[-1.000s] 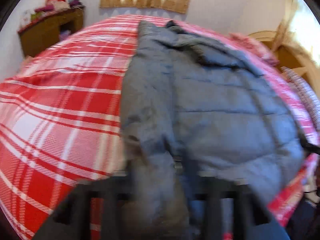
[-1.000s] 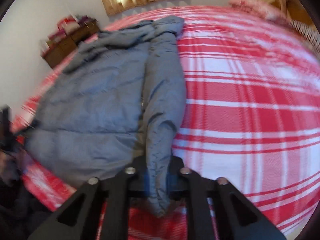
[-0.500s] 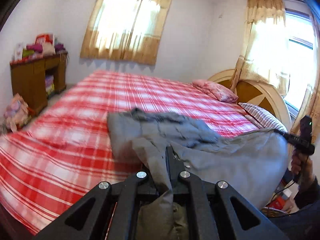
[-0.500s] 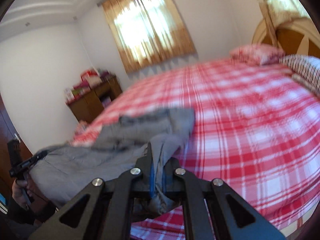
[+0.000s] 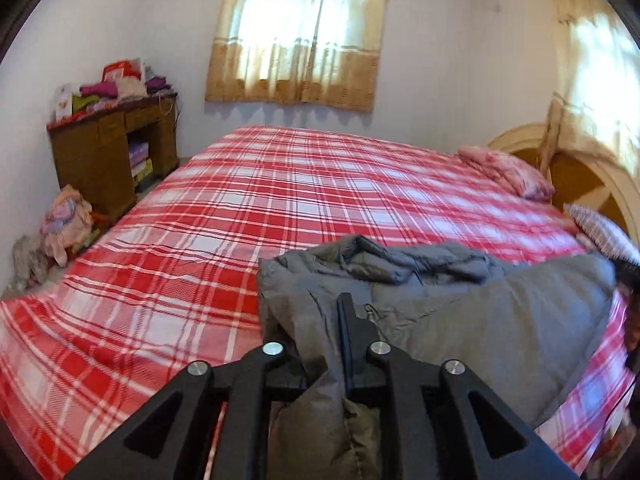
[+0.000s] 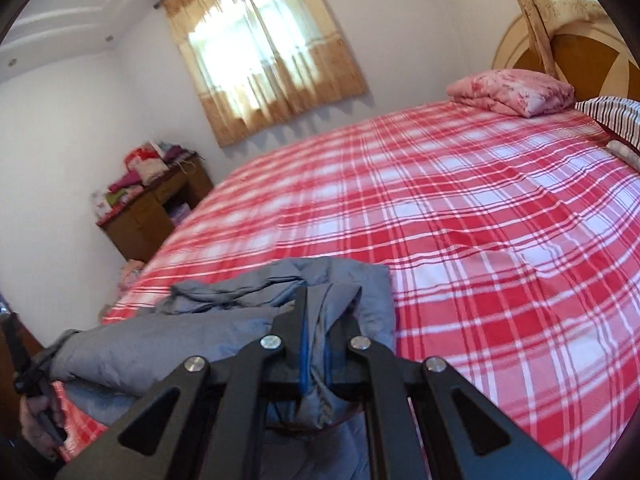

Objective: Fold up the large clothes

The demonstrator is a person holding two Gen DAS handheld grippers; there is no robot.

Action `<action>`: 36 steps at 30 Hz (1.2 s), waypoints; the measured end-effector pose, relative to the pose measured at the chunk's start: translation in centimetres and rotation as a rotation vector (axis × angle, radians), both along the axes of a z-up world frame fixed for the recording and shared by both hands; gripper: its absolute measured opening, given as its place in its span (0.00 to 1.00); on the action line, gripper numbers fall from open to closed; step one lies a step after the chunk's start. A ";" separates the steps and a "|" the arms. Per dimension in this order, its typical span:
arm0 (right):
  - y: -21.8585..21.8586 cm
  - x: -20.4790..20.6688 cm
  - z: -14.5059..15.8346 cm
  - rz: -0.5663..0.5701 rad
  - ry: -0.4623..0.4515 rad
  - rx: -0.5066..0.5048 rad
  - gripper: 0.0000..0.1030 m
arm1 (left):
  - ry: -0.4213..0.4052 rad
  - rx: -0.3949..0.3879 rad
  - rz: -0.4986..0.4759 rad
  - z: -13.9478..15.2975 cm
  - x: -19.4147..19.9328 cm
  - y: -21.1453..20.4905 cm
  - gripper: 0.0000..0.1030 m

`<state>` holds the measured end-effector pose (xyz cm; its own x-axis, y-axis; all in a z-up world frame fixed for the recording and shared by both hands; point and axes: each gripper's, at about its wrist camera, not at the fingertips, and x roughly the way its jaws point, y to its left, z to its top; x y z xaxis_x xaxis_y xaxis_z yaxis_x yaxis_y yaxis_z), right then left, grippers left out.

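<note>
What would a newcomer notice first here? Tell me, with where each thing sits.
The big red plaid bedspread fills most of both views. At the near edge of the bed a grey padded jacket is bunched up, its fabric between the fingers of the left gripper, whose jaws are opening, and pinched in the right gripper. Behind, a bright curtained window glows on the far wall, with a cluttered wooden desk to its left.

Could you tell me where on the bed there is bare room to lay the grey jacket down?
The plaid bedspread is bare from the grey jacket at the near edge back to the curtained window, and left toward the wooden desk. It is crowded by the headboard: the pink pillow and a striped pillow.
</note>
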<state>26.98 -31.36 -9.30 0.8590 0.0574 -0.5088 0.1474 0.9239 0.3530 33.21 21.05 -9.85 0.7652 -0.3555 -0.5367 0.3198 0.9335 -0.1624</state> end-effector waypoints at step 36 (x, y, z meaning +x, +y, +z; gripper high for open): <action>14.5 14.1 -6.6 0.129 0.216 -0.366 0.57 | -0.128 0.238 0.268 -1.7 5.7 -9.2 0.90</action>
